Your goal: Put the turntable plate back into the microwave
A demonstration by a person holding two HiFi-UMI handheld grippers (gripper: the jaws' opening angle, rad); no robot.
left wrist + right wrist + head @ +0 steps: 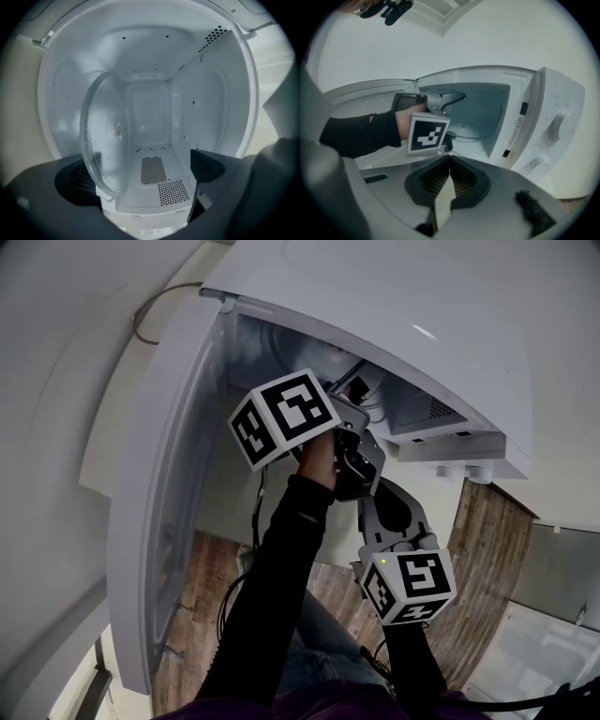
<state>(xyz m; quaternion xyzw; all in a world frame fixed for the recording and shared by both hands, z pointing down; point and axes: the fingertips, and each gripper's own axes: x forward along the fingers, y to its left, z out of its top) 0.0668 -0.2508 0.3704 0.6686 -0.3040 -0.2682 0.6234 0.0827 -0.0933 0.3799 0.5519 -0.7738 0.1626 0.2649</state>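
The clear glass turntable plate is inside the white microwave cavity. In the rolled left gripper view it shows edge-on along the left side. My left gripper reaches into the cavity with its jaws wide apart. The plate's rim runs just in front of the left finger, and the right finger stands well clear of it. In the head view only its marker cube and the hand show at the microwave's mouth. My right gripper is shut and empty outside the oven, its cube lower down.
The microwave door hangs open at the left. The control panel with its knobs is at the right of the cavity. A perforated vent and a cover sheet sit on one cavity wall. Wooden flooring lies below.
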